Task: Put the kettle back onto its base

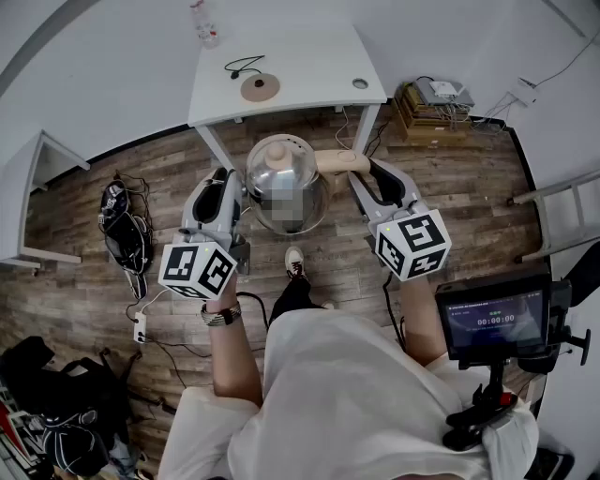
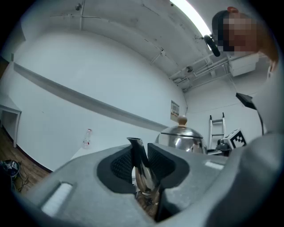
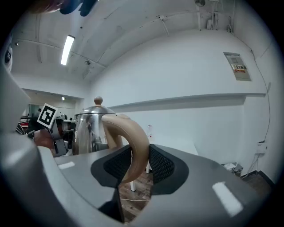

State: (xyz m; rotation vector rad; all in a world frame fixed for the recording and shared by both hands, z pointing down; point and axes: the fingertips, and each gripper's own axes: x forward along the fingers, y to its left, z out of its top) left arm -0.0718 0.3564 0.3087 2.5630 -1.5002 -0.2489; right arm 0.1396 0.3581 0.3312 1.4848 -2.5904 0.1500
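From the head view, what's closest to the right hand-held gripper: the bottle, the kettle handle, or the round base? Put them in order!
1. Kettle handle: nearest, right between its jaws.
2. Round base: ahead, on the white table.
3. Bottle: farthest, at the table's far left corner.

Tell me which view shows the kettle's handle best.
The right gripper view: the handle sits close up, clamped in the right hand-held gripper. The head view shows only its top; the left gripper view shows the kettle's body, not the handle.
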